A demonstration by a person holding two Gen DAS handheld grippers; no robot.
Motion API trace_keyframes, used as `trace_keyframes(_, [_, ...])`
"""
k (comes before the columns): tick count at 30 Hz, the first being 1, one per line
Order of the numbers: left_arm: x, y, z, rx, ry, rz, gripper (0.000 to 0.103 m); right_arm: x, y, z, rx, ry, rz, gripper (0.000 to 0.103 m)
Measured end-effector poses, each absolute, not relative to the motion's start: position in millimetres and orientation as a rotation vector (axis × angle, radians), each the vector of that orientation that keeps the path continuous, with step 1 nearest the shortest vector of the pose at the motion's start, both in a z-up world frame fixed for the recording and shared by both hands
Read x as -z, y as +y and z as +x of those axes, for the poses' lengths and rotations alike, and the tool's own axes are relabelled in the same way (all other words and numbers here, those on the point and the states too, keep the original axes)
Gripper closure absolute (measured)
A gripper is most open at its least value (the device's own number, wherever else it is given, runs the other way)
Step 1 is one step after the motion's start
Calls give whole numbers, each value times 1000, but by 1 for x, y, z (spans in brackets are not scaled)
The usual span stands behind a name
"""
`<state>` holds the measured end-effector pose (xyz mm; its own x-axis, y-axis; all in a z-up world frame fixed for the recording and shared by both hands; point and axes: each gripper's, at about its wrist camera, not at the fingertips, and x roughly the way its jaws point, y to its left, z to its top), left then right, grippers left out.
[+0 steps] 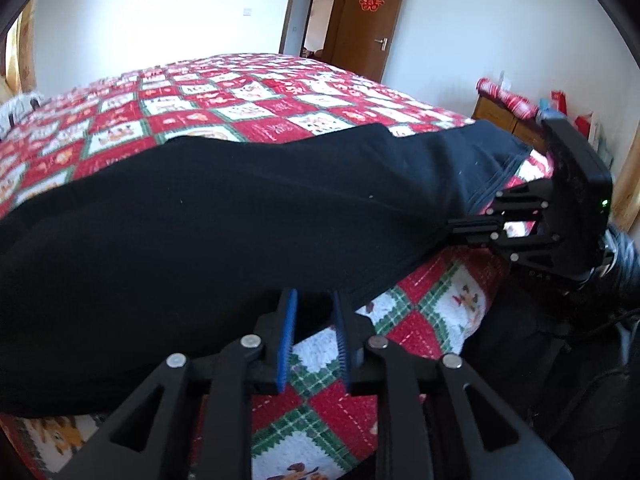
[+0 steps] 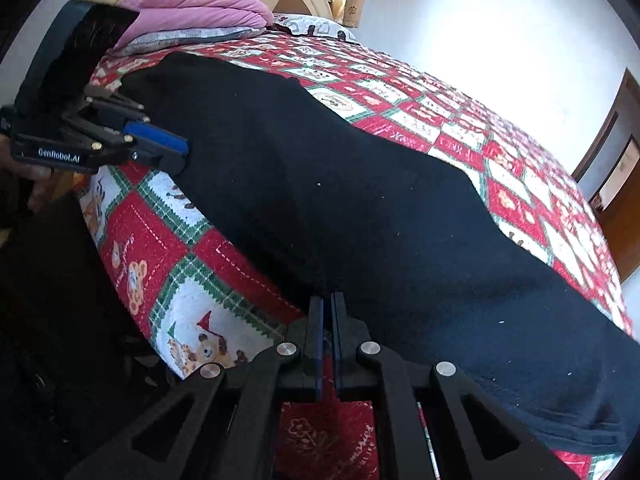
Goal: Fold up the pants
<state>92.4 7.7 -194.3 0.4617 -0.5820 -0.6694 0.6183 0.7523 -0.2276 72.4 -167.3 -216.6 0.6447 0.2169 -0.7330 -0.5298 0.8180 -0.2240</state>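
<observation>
Black pants (image 1: 224, 220) lie stretched along the near edge of a bed with a red, white and green patchwork quilt (image 1: 248, 92). My left gripper (image 1: 314, 300) is open, its blue pads on either side of the pants' near edge. In the right wrist view the same pants (image 2: 360, 208) run across the bed. My right gripper (image 2: 327, 300) is shut on the pants' near edge. The right gripper also shows in the left wrist view (image 1: 460, 228), clamped on the hem end. The left gripper shows in the right wrist view (image 2: 180, 156) at the pants' other end.
A brown door (image 1: 360, 20) stands open at the far wall. A wooden cabinet (image 1: 504, 116) with clutter stands beside the bed. Pink and grey pillows (image 2: 192, 12) lie at the headboard. The quilt's near edge (image 2: 160, 264) drops off toward me.
</observation>
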Motion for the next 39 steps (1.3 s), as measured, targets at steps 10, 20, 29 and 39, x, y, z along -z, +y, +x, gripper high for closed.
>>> trace_keyframes(10, [173, -1, 84, 724, 722, 7, 53, 173, -220, 74, -366, 740, -224, 99])
trace_keyframes(20, [188, -12, 101, 715, 747, -25, 43, 136, -397, 71, 53, 710, 232, 98])
trace_keyframes(29, [197, -4, 98, 748, 727, -64, 43, 142, -497, 47, 49, 722, 662, 97])
trace_keyframes(39, [200, -1, 99, 762, 701, -95, 43, 180, -468, 65, -40, 804, 704, 97])
